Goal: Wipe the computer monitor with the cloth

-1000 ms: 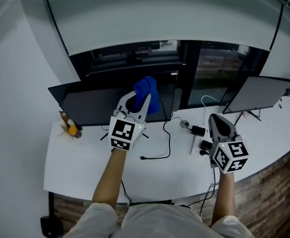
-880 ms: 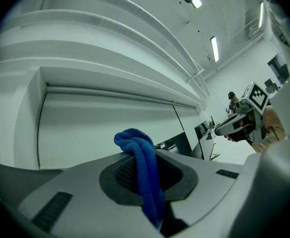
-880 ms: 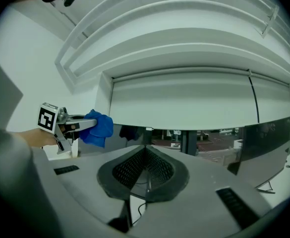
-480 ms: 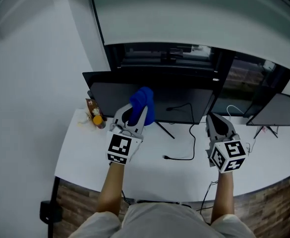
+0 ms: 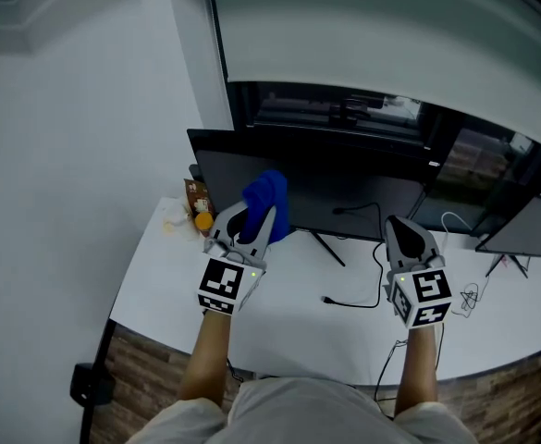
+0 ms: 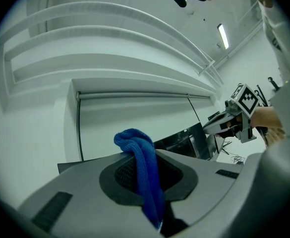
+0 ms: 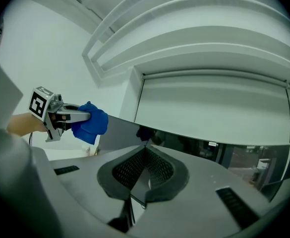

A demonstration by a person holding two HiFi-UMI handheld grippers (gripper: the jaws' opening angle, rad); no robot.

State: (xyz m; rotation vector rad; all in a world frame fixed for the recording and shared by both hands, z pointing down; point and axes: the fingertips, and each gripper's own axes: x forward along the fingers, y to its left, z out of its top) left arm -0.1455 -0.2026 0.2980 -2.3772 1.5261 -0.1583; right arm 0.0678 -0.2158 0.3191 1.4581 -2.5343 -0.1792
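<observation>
Cloth (image 5: pixel 270 197), blue, pinched in left gripper (image 5: pixel 254 213) in front of the computer monitor (image 5: pixel 344 192).
White desk (image 5: pixel 279 317), head view, left to right: brown packet (image 5: pixel 196 195) and orange-capped bottle (image 5: pixel 202 220) at ten o'clock of the left gripper, beside the monitor's left end; left gripper jaws clamped on the cloth, which bunches past the tips at twelve o'clock, over the dark screen's lower left part, contact with the screen not discernible; black cable (image 5: pixel 358 296) lying loose between the grippers; right gripper (image 5: pixel 401 229) at three o'clock of the left one, jaws pressed together with nothing between them, pointing toward the screen's lower right; second monitor (image 5: pixel 529 234) at two o'clock of the right gripper.
</observation>
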